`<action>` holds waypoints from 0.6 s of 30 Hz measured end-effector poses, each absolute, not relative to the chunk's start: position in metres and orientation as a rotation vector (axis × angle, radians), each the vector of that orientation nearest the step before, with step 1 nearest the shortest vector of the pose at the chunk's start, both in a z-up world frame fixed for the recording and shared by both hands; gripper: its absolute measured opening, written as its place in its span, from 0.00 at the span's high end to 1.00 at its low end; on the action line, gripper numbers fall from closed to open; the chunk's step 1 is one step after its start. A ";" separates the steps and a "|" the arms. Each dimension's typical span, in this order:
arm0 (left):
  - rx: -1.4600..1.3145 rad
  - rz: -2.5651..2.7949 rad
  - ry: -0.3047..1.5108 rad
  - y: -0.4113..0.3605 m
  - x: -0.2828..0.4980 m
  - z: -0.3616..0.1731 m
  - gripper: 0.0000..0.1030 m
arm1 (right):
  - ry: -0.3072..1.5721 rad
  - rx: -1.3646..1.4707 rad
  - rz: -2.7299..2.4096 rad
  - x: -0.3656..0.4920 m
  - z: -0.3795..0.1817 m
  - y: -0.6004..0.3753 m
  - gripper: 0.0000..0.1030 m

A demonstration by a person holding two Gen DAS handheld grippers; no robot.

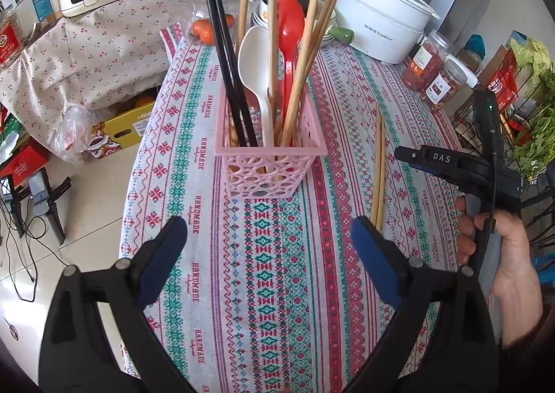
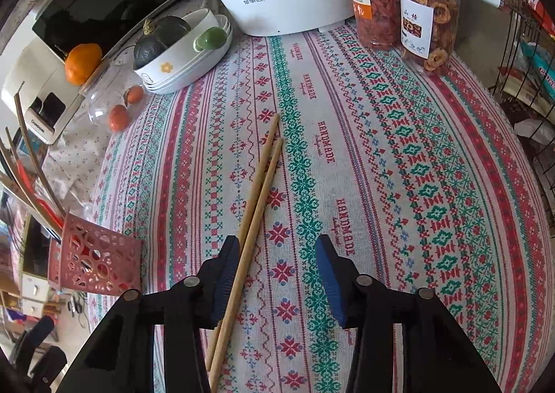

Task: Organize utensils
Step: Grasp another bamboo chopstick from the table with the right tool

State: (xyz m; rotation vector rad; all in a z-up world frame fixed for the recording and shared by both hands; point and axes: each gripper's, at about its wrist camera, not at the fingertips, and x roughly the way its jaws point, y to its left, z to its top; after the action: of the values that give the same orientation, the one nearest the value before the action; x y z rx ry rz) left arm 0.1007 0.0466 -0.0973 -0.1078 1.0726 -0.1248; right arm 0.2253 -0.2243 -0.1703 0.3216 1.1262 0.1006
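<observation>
From the left wrist, the pink basket (image 1: 269, 164) is seen on the tabletop (image 1: 347, 271), already filled; the left claw (image 1: 269, 237) is held wide and empty.

From the right wrist, the loose chopsticks (image 2: 255, 198) are straddled by the right claw (image 2: 277, 254), not yet pinched. They are judged light, stiff and slippery; both together, near mid-length, are best gripped.

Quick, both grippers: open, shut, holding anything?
Left gripper: open, empty.
Right gripper: open, straddling the wooden chopsticks on the table, not gripping yet.

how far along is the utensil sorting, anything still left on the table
Mostly done: black chopsticks, white spoon and red spoon stand in the pink basket. In hand: nothing; the open right gripper straddles the wooden chopsticks. Left: grip and basket that pair.
</observation>
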 end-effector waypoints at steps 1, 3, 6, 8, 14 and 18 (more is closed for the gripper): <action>-0.107 -0.128 1.072 0.046 0.101 -0.097 0.07 | 1.127 0.330 0.106 0.228 -0.173 -0.224 0.74; -0.103 -0.133 1.072 0.045 0.101 -0.097 0.07 | 1.130 0.343 0.116 0.233 -0.176 -0.222 0.79; -0.093 -0.140 1.069 0.044 0.101 -0.096 0.07 | 1.139 0.340 0.130 0.237 -0.179 -0.216 0.84; -0.086 -0.145 1.066 0.043 0.100 -0.096 0.07 | 1.146 0.326 0.134 0.239 -0.181 -0.211 0.85; -0.063 -0.157 1.055 0.040 0.096 -0.094 0.07 | 1.180 0.216 0.084 0.244 -0.181 -0.188 0.86; -0.052 -0.171 1.048 0.036 0.093 -0.090 0.07 | 1.217 0.030 0.037 0.240 -0.183 -0.167 0.89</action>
State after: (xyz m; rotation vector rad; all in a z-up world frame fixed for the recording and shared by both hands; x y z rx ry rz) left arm 0.0930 0.0360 -0.0900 -0.0521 1.0476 -0.1711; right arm 0.2399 -0.1667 -0.1826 0.0297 1.2169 0.0368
